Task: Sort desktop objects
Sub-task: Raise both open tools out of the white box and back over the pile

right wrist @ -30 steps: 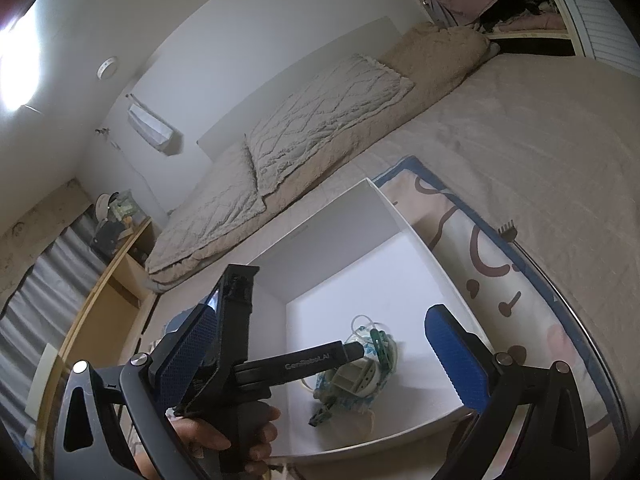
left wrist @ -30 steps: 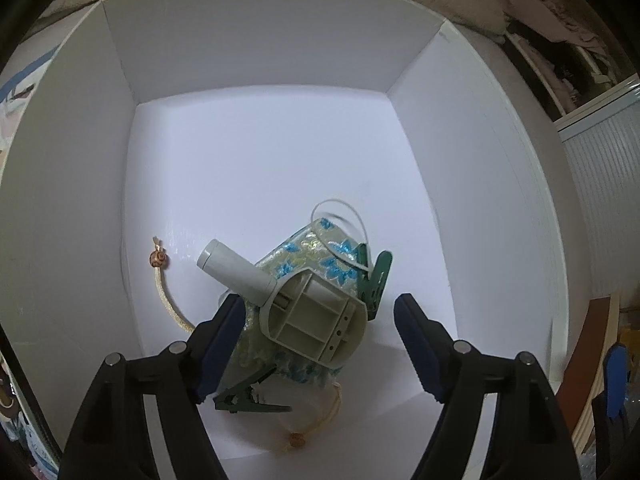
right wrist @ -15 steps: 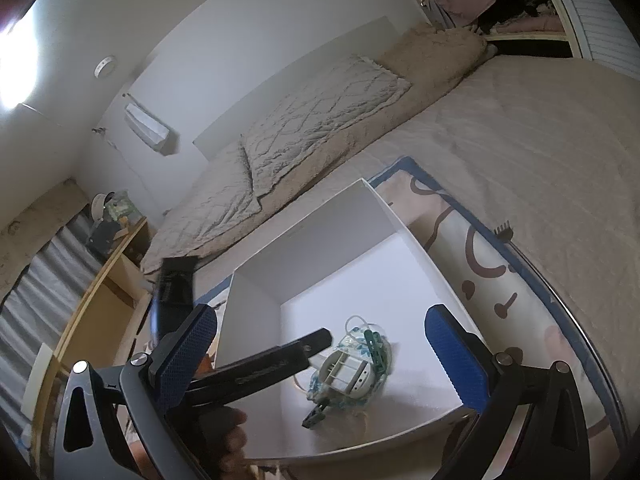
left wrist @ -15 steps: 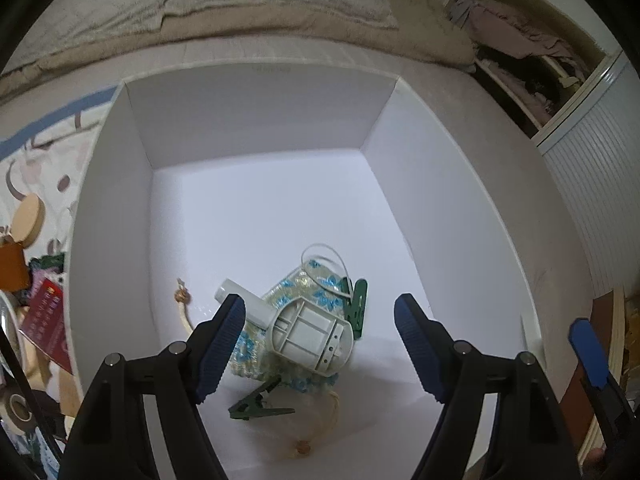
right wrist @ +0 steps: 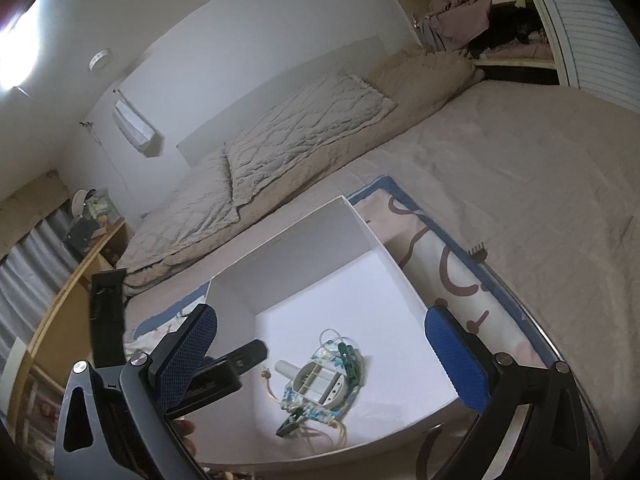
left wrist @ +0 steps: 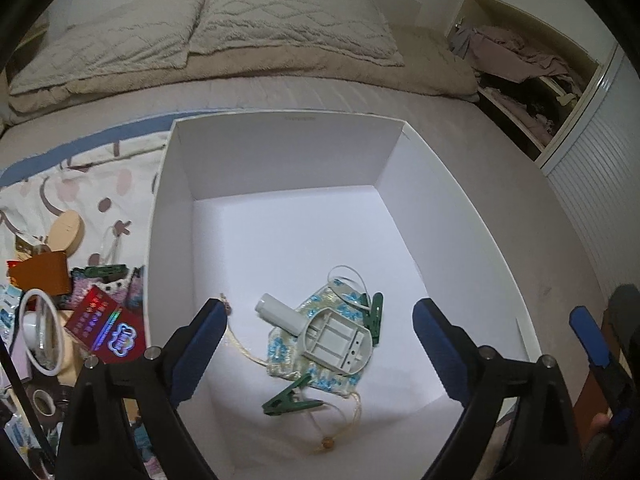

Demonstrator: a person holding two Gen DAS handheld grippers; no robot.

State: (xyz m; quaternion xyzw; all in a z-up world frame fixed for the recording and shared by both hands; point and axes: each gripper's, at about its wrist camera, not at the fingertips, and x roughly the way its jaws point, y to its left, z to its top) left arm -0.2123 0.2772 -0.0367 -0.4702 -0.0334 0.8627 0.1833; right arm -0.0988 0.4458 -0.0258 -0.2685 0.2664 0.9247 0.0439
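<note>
With both the left gripper (left wrist: 318, 338) and right gripper (right wrist: 326, 350) wide and empty above the white box (left wrist: 280, 160), the left should swing toward the red packet (left wrist: 105, 330), probably the easiest loose item.

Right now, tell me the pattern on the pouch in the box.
Blue flowers on pale cream-green fabric on the pouch; clearest in the left wrist view.
</note>
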